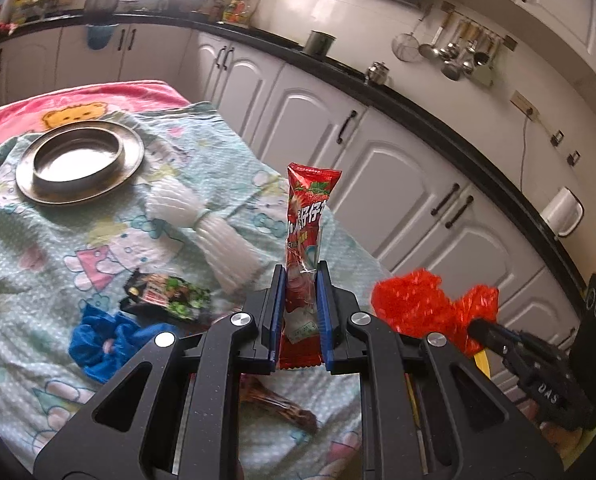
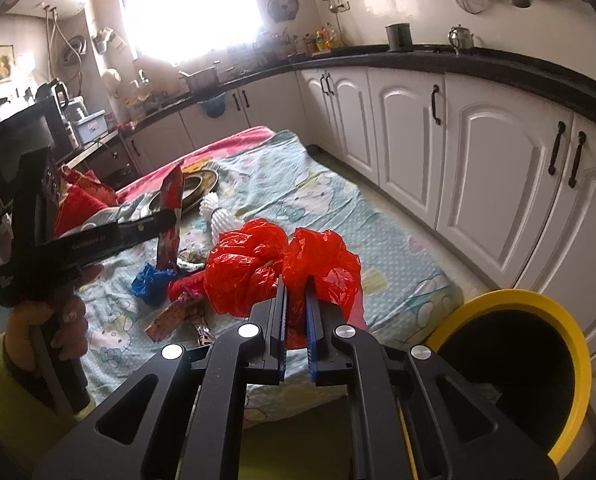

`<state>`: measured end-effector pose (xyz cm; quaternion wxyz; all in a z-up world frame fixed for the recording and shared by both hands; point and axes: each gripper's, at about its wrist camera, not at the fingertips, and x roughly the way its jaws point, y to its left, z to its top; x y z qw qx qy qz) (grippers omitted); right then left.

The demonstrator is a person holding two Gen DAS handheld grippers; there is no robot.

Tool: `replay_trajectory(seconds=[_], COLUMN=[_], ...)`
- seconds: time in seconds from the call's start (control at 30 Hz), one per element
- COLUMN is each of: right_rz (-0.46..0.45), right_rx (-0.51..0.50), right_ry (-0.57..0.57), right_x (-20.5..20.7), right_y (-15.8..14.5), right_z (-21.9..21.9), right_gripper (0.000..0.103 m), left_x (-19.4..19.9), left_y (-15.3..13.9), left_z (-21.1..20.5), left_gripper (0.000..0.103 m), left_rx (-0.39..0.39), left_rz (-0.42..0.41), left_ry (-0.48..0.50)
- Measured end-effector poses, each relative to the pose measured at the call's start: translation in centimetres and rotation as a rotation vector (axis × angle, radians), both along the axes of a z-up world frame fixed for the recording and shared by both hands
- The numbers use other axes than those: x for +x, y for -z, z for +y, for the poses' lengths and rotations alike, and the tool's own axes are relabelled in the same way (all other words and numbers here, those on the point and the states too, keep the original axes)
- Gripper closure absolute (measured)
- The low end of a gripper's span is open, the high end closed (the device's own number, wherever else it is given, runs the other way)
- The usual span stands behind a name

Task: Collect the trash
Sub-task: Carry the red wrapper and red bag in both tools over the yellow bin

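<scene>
My left gripper (image 1: pixel 301 280) is shut on a long red strawberry snack wrapper (image 1: pixel 308 216) and holds it upright above the table; the wrapper also shows in the right wrist view (image 2: pixel 170 216). My right gripper (image 2: pixel 295 280) is shut on a crumpled red plastic bag (image 2: pixel 257 264), which also shows in the left wrist view (image 1: pixel 422 304). A yellow-rimmed black bin (image 2: pixel 522 372) stands just right of the right gripper. On the cloth lie a black-green wrapper (image 1: pixel 165 292), a blue crumpled bag (image 1: pixel 105 344) and a brown wrapper (image 1: pixel 281 408).
A table covered in a cartoon-print cloth (image 1: pixel 57 248) holds a metal plate (image 1: pixel 77 160) and a white foam net (image 1: pixel 209 228). White kitchen cabinets (image 1: pixel 378 160) under a black counter run along the right. A microwave (image 2: pixel 13 140) stands at the left.
</scene>
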<state>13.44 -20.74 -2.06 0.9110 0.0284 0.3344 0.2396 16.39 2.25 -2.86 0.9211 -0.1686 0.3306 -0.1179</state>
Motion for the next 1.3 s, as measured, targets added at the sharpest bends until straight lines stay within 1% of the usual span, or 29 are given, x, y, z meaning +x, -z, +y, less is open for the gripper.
replay_trajectory(seconds=[0.3,0.63,1.3], right_rz=[-0.039,-0.068,-0.081], right_rx=[0.016,0.016,0.037], right_ry=[0.049,0.105,0.234], right_x=[-0.6,-1.3,-3.0], right_y=[-1.3,-1.9,-1.8], right_z=[-2.2,-4.4,-9.8], right_gripper=[0.095,0.095,0.095], left_x=[-0.6,-1.3,-2.7], left_y=[0.0,-0.3,-0.3], left_z=[-2.9,-5.6,-11.8], left_gripper=[0.093,0.093,0.093], left_rx=[0.026,0.048,0.083], left_rz=[-0.005,-0.019,-0.041], left_ry=[0.064,0.125,0.256])
